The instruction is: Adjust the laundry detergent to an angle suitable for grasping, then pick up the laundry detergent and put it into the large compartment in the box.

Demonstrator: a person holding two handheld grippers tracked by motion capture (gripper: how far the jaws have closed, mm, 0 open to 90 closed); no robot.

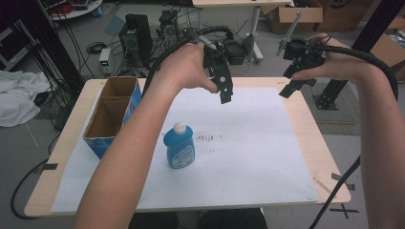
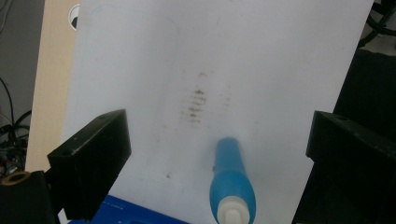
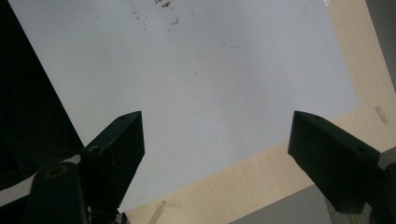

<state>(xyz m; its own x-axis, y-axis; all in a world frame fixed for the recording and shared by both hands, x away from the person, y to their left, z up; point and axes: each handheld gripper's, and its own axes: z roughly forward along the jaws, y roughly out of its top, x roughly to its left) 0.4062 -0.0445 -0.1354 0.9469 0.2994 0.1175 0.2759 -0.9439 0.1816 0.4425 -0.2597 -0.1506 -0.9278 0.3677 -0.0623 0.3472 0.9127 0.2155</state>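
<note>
Blue plastic dish-soap bottle with a white cap (image 1: pixel 179 146) stands upright on the white paper sheet (image 1: pixel 248 157) that covers the pale wooden table (image 1: pixel 315 143), toward the near left of the sheet, and nothing is touching it, so as far as the pictures show you have not begun handling it. Just to its left sits the open blue cardboard box with a brown inside (image 1: pixel 113 114), apart from the bottle and, as far as can be seen, with nothing in it; if the box is the bottle's destination, that whole move is ahead of you. A patch of dark smudges (image 1: pixel 206 137) marks the paper just right of the bottle. Your left gripper (image 1: pixel 225 98) hangs in the air over the far middle of the sheet, well above and beyond the bottle, and its own view shows the jaws spread wide with the bottle low between them, far off (image 2: pixel 232 184). Your right gripper (image 1: pixel 291 88) is raised over the far right edge of the table, jaws likewise wide and holding nothing, looking down on bare paper and table edge. The reach, the grasp and the placing all remain to be done.
</note>
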